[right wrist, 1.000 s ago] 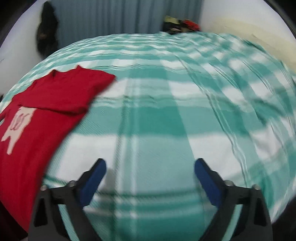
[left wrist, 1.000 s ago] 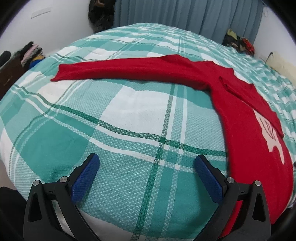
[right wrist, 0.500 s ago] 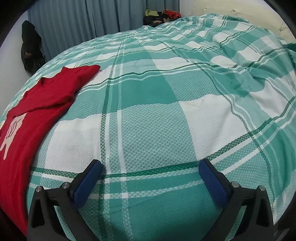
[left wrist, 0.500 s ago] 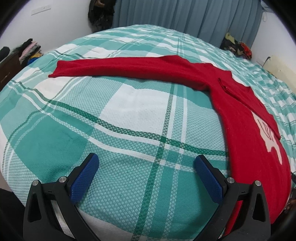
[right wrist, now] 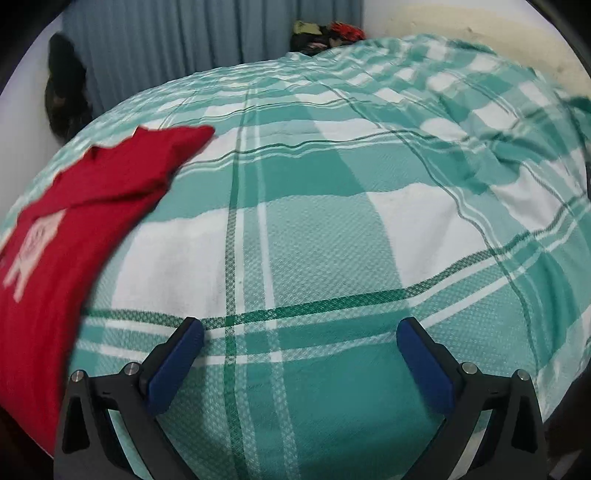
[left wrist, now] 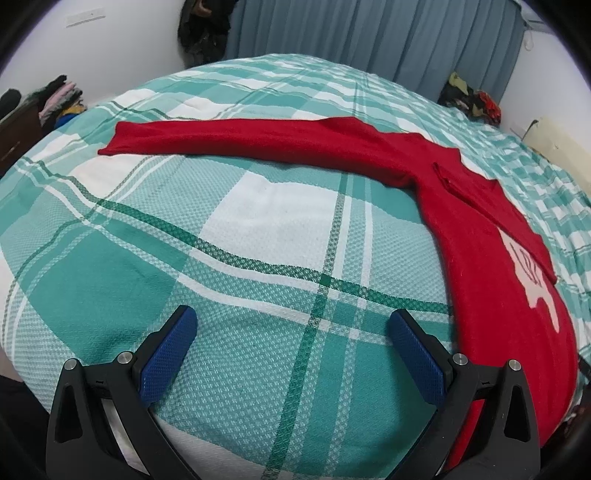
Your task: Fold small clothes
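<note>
**Both grippers empty; one sleeve left to fold in**

Nearest the lens, the left gripper (left wrist: 291,328) hangs over bare bedspread (left wrist: 258,229), its blue pads (left wrist: 168,350) spread wide with nothing between them. The right gripper (right wrist: 301,339) is likewise wide apart and empty, over the plaid cover well clear of the cloth (this view is smeared by motion).

Just right of the left gripper lies the red sweater (left wrist: 491,280), flat on the bed, a pale printed patch (left wrist: 532,280) on its chest. One side looks already turned in over the body, judging from the folded edge seen in both views. Farther off, the long sleeve (left wrist: 240,142) stretches straight out to the left, its cuff (left wrist: 114,142) well apart from either gripper.

The step in hand is probably that sleeve. To do it well: the left gripper takes the cuff by its edge, pinching both layers, lifts low, and carries it across the body without dragging the torso. The right gripper could pin the shoulder meanwhile.

Beyond: curtain (left wrist: 369,33), clothes piles by the walls.
</note>
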Tool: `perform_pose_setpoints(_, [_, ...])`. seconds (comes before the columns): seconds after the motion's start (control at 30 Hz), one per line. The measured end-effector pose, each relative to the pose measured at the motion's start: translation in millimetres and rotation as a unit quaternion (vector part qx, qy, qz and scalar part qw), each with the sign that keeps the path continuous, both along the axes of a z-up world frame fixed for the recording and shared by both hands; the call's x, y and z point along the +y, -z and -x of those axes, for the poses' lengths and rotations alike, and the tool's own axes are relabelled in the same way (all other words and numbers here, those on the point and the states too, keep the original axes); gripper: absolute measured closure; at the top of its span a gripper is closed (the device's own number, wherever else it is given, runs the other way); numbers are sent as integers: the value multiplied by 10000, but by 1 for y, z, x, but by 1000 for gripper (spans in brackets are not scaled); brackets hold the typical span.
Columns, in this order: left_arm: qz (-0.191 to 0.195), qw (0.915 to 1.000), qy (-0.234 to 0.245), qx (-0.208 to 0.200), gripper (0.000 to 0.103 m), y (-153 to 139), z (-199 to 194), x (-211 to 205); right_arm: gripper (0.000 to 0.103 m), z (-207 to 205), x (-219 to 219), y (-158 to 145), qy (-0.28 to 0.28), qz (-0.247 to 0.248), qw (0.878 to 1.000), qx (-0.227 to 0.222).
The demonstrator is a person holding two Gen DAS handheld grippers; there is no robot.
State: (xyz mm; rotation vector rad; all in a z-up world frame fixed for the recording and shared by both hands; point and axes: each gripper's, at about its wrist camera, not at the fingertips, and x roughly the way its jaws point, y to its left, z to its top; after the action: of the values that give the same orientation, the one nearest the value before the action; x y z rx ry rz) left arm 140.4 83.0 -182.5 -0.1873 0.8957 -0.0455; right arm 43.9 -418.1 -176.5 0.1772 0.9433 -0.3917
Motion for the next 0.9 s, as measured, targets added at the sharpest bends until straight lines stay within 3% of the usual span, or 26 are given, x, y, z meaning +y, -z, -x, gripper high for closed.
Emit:
perform_pose_setpoints(0.13, [-19, 10000, -49, -18, 0, 0, 0, -1, 0, 7, -7, 7, 14, -261, 9993, -259])
perform_pose_setpoints(0.43, [-35, 10000, -46, 0, 0, -2, 0, -1, 0, 7, 0, -7, -35, 4, 9998, -220])
perform_pose_setpoints(0.53, [31, 10000, -34, -15, 0, -2, 0, 1, 0, 20, 6, -32, -32, 57, 9971, -763])
perform_pose_setpoints(0.63, [-24, 10000, -44, -35, 0, -2, 0, -1, 0, 25, 10, -40, -144, -140, 9951, -972])
perform_pose_setpoints(0.9, [-81, 10000, -28, 10, 0, -3, 0, -3, 0, 6, 29, -11, -519, -41, 9984, -203])
